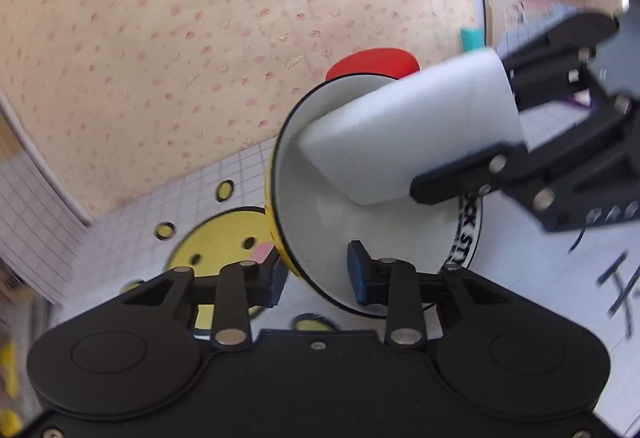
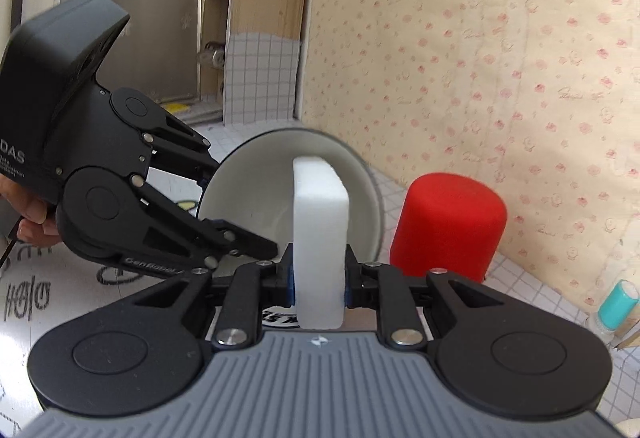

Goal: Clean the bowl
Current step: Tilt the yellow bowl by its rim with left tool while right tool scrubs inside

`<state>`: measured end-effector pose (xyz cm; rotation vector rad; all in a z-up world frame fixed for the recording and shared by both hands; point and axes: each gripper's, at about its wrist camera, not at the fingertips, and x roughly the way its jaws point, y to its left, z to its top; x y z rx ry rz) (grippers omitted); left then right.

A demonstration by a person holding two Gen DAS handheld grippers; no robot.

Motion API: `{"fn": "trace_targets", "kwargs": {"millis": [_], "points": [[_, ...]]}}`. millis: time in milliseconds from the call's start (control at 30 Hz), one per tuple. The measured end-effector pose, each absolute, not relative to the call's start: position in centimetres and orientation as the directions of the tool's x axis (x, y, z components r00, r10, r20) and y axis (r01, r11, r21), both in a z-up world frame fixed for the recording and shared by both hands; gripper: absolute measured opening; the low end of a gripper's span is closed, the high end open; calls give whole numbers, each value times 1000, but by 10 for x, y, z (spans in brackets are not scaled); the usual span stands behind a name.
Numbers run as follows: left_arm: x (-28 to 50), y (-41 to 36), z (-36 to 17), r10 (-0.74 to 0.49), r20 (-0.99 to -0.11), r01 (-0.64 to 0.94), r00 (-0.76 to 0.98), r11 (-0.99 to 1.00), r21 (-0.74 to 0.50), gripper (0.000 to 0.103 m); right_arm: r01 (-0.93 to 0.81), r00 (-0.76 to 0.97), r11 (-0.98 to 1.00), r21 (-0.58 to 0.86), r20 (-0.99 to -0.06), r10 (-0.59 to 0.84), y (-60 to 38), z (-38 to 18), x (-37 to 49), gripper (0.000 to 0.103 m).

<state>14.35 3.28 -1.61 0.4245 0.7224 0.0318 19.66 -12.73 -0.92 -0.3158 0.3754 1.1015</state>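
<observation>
The bowl (image 1: 320, 206), yellow outside and white inside with a black rim, is tipped on its side with its mouth facing up and right. My left gripper (image 1: 318, 274) is shut on its lower rim, one finger outside and one inside. My right gripper (image 1: 464, 124) comes in from the right, shut on a white sponge (image 1: 412, 126) whose far end lies inside the bowl. In the right wrist view the sponge (image 2: 320, 222) stands on edge between the fingers of my right gripper (image 2: 320, 278) and reaches into the bowl (image 2: 256, 174). The left gripper (image 2: 238, 213) holds the rim from the left.
A red cylinder (image 2: 448, 226) stands just right of the bowl, seen behind it as the red cylinder (image 1: 372, 62). A teal-capped bottle (image 2: 618, 302) is at far right. The grid-pattern table cover (image 1: 216, 238) has a yellow smiley. A flowered cloth wall (image 2: 480, 58) rises behind. A person's hand (image 2: 28, 222) holds the left gripper.
</observation>
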Motion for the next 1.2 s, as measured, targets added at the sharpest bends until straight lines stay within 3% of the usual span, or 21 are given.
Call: {"fn": "trace_targets", "kwargs": {"millis": [200, 433, 600, 700, 733, 767, 1000, 1100, 1133, 1200], "points": [[140, 33, -18, 162, -631, 137, 759, 907, 397, 33, -911, 405, 400, -103, -418, 813, -122, -7, 189, 22], [139, 31, -18, 164, -627, 138, 761, 904, 404, 33, -872, 489, 446, -203, -310, 815, -124, -1, 182, 22], [139, 31, -17, 157, -634, 142, 757, 908, 395, 34, -883, 470, 425, -200, -388, 793, -118, -8, 185, 21], [139, 31, -20, 159, -635, 118, 756, 921, 371, 53, -889, 457, 423, -178, -410, 789, -116, -10, 189, 21], [137, 31, -20, 171, -629, 78, 759, 934, 349, 68, -889, 457, 424, -174, -414, 787, -116, -11, 189, 21], [135, 30, -21, 176, -621, 45, 764, 945, 323, 71, -888, 457, 426, -171, -418, 785, -116, -11, 190, 21], [131, 37, -29, 145, -635, -162, 758, 986, 32, 68, -886, 451, 445, -128, -454, 768, -115, -16, 198, 21], [136, 41, -31, 121, -650, -167, 750, 986, -9, 51, -892, 439, 435, -123, -463, 770, -116, -18, 197, 21], [137, 41, -30, 114, -652, -160, 749, 987, -11, 41, -893, 439, 432, -129, -467, 767, -115, -19, 196, 21], [138, 41, -29, 101, -656, -146, 748, 989, -13, 40, -892, 443, 429, -145, -473, 761, -114, -20, 194, 21]]}}
